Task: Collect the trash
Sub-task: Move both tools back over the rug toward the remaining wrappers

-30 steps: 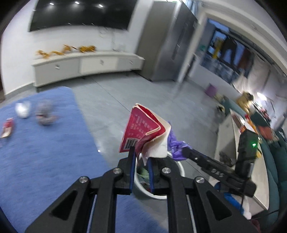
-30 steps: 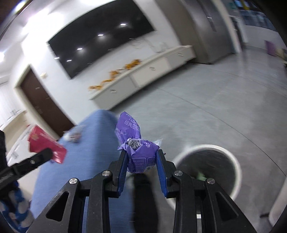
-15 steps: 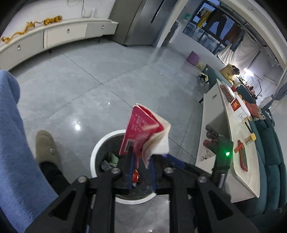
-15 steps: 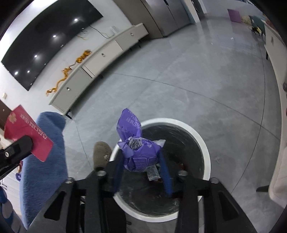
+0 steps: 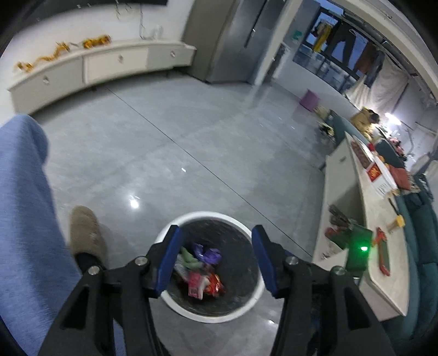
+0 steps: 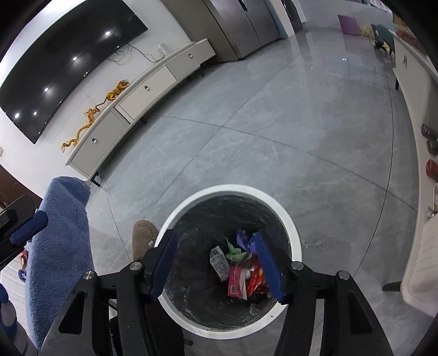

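Down in the white-rimmed trash bin [image 5: 247, 295] [image 6: 297, 246], lined with a dark bag, sits the collected trash: purple wrapper [image 5: 208, 253] [image 6: 243, 238], red carton [image 5: 195, 284] [image 6: 235, 282], a red-orange packet [image 5: 215, 283] [image 6: 256, 278], a green scrap [image 5: 189, 256] [image 6: 235, 253], a grey-white pack [image 6: 219, 263]. Bin stands on grey glossy tiled floor [image 5: 191, 142] [image 6: 273, 137]. Blue cloth-covered surface [image 5: 24, 208] [image 6: 60, 246] just left of the bin; a tan slipper [image 5: 86, 232] [image 6: 142, 235] on the floor between cloth and bin. Further out: long white low cabinet [image 5: 104, 65] [image 6: 137, 98] along the wall with gold dragon ornaments [image 5: 63, 52] [image 6: 95, 115], black TV [image 6: 63, 63] above it, steel fridge doors [image 5: 227, 41] [image 6: 241, 24], a white counter [image 5: 383, 246] cluttered with items on the right, teal sofa [image 5: 421, 246] beyond.

Left gripper [image 5: 216, 260] hovers over the bin, jaws spread wide, holding nothing, touching nothing. Right gripper [image 6: 216, 263] likewise above the bin, jaws wide apart, empty. The left gripper's blue pad tip shows at the far left edge of the right wrist view.
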`<state>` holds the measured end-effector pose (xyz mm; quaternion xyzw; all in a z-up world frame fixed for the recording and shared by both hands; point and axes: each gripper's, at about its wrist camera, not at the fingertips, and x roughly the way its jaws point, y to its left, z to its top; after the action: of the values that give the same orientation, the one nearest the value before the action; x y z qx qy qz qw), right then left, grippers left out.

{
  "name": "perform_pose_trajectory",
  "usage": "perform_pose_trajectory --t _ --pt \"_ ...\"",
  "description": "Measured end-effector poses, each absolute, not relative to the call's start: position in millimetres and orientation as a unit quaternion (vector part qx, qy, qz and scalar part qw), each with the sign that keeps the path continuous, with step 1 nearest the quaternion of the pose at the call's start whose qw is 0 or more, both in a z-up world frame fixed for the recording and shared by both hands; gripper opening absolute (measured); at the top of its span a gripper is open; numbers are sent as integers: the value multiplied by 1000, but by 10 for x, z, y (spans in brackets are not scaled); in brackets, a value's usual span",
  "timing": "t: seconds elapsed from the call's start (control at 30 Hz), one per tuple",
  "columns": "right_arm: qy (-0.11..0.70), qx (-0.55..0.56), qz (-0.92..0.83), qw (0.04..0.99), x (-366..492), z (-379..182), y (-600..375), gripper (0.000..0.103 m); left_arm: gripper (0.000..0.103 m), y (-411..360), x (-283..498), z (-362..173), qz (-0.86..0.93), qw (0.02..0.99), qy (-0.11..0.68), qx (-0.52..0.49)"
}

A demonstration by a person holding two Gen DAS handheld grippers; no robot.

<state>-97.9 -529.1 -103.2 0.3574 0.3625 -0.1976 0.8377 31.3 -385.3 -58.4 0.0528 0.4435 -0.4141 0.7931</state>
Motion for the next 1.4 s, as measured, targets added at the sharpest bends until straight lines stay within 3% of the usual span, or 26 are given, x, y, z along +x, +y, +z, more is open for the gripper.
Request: perform_pose_trajectory --t 0.33,0.77,1.13,1.4 --pt "331 300 -179 876 -879 -463 -4863 66 52 -3047 260 -67 -314 875 367 32" --pt "297 206 -158 919 -720 236 -4027 89 60 -1793 -13 441 -217 934 283 -2" --pt "234 123 -181 947 -778 698 -3349 95 62 -1034 -169 565 -152 956 249 -35" --pt "231 109 -158 954 -810 814 -3026 95 62 -672 -399 644 -132 964 224 -53"
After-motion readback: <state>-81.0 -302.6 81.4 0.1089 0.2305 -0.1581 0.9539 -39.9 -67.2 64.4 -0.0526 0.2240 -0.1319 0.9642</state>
